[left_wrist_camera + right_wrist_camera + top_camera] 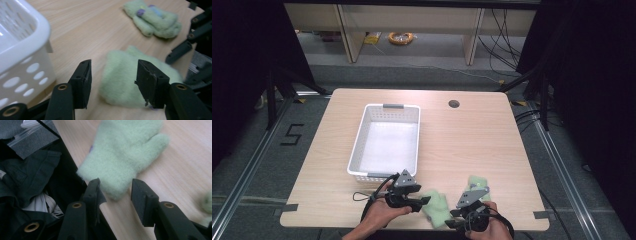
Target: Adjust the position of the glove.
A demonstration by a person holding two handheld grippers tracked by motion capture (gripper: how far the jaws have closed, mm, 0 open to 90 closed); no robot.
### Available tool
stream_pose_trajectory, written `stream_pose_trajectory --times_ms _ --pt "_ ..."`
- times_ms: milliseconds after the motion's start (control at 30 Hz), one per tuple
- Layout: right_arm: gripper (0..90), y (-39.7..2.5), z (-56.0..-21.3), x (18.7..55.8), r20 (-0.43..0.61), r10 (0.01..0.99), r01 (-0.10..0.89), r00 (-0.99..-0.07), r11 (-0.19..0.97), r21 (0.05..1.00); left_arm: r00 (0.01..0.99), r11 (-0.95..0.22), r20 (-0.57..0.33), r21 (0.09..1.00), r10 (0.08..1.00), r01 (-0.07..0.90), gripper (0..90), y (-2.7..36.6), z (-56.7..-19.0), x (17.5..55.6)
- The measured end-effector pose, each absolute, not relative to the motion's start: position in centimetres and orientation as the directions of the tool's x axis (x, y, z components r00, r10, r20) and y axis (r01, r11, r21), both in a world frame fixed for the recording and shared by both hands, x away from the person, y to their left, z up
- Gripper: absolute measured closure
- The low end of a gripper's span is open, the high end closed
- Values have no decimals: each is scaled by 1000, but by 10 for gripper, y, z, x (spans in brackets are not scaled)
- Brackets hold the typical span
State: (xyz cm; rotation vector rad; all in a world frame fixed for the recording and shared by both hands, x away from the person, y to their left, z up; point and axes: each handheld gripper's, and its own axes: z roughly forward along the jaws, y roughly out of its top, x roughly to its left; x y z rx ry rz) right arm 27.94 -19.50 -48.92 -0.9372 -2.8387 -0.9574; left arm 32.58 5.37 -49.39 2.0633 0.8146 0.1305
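pale wooden table (pixel 472 140) with white basket (pixel 362 131), dark room.

A pale wooden worktop (pixel 472 145) stands on grey floor (pixel 252 150), black curtains (pixel 592 75) either side, light wooden shelving (pixel 412 20) and loose cables (pixel 504 37) behind.

A light wooden table (pixel 472 145) with a round cable hole (pixel 454 104) near its far edge carries a white perforated plastic basket (pixel 362 131) left of centre and two fuzzy pale-green gloves (pixel 436 207) (pixel 475 181) at the near edge.
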Motion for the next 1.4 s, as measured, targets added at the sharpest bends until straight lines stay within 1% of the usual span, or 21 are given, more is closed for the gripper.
stream_pose_trajectory --times_ms 100,167,200,267,300,333,367,400,467,533,567,633,733,867,1000,1133,1167,1200,1233,1267,1400 --pt "599 -193 -493 281 177 526 526 -832 646 554 784 -416 -194 759 589 501 475 52 -499 328" --pt "643 -190 -494 280 209 539 558 -816 640 528 788 -438 -222 730 575 525 486 49 -506 331" --pt "668 -191 -496 283 186 534 537 -825 639 550 782 -446 -232 713 578 541 497 49 -509 331" --pt "691 -191 -496 284 187 532 538 -826 644 543 776 -441 -259 701 575 560 511 48 -512 332" --pt "742 -193 -496 286 182 523 528 -832 650 546 781 -445 -268 699 564 561 544 50 -513 333" --pt "812 -194 -496 287 167 503 501 -848 659 561 781 -444 -277 696 560 565 607 50 -511 331" --pt "812 -194 -496 287 167 503 501 -848 659 561 781 -444 -277 696 560 565 629 50 -511 331" --pt "846 -194 -496 287 146 499 483 -854 658 578 793 -459 -259 699 552 548 658 50 -509 329" --pt "855 -194 -494 286 163 506 501 -847 658 562 787 -449 -264 701 558 554 678 51 -509 328" --pt "864 -195 -491 288 127 486 464 -865 677 571 786 -440 -271 706 555 555 718 52 -507 326" --pt "865 -195 -490 287 137 509 487 -850 658 574 791 -440 -268 712 550 548 721 53 -506 325" --pt "868 -198 -486 288 126 502 475 -856 666 575 793 -439 -264 715 549 543 724 54 -504 323" --pt "871 -204 -474 297 73 514 455 -855 674 582 777 -396 -287 732 560 555 724 55 -498 316" --pt "872 -205 -469 308 32 509 425 -860 681 596 772 -369 -278 753 571 544 728 54 -495 312" --pt "873 -203 -468 331 23 468 397 -883 720 569 743 -318 -302 761 597 565 732 55 -497 310" --pt "873 -200 -470 342 23 462 393 -887 727 564 727 -306 -309 756 613 579 731 54 -502 308" --pt "873 -197 -472 348 19 428 366 -904 749 553 722 -301 -318 751 614 588 731 53 -503 308" --pt "873 -195 -473 351 14 424 364 -905 759 540 725 -321 -323 736 608 596 731 55 -503 308" --pt "873 -194 -474 353 16 428 370 -904 762 532 720 -303 -315 750 618 588 730 54 -505 308" --pt "873 -192 -477 359 6 396 342 -918 784 518 720 -307 -319 745 616 592 726 54 -505 308" --pt "872 -189 -481 363 -6 370 316 -929 801 509 714 -314 -327 730 619 607 703 55 -508 308"
